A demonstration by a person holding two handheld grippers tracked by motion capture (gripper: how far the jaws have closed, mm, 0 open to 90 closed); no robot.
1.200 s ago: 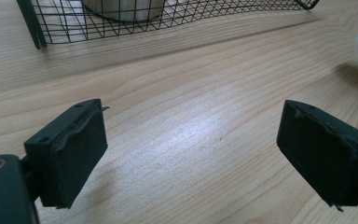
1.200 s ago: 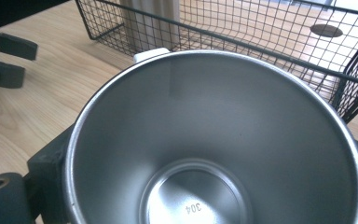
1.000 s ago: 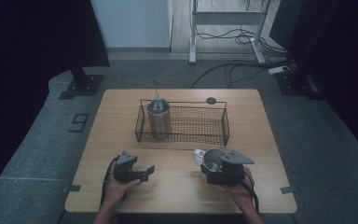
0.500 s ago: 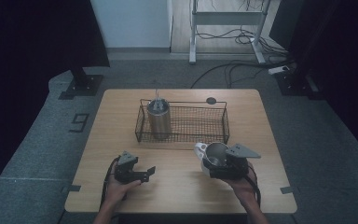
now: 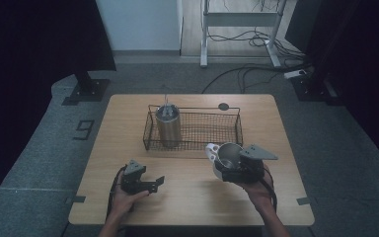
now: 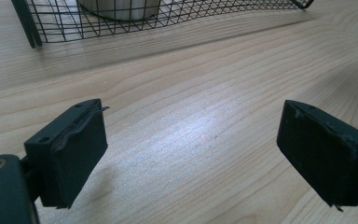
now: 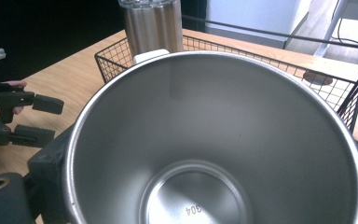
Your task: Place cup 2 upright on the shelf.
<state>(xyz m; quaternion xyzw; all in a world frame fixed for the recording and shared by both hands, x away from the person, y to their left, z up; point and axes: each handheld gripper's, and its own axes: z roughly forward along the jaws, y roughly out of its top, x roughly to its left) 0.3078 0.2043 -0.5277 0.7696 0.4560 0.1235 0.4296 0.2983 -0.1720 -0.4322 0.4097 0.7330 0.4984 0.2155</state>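
A steel mug [image 5: 226,155] with a white handle [image 7: 149,55] hangs above the table just in front of the wire basket [image 5: 192,107]. My right gripper [image 5: 225,163] is shut on it, one jaw on each side of its wall. In the right gripper view the mug's open mouth [image 7: 214,140] faces the camera, empty inside. A tall steel tumbler [image 5: 168,126] stands upright in the basket's left end. My left gripper [image 5: 156,183] rests low at the front left of the table. Its pads [image 6: 74,149] stand wide apart with only bare wood between them.
The wooden table [image 5: 187,202] has free room between the two hands and in front of the basket. A small dark disc [image 5: 223,106] lies behind the basket at the far edge. Cables and a metal frame stand on the floor beyond the table.
The right gripper has risen with the mug and come a little closer to the basket. The left gripper has stayed where it was.
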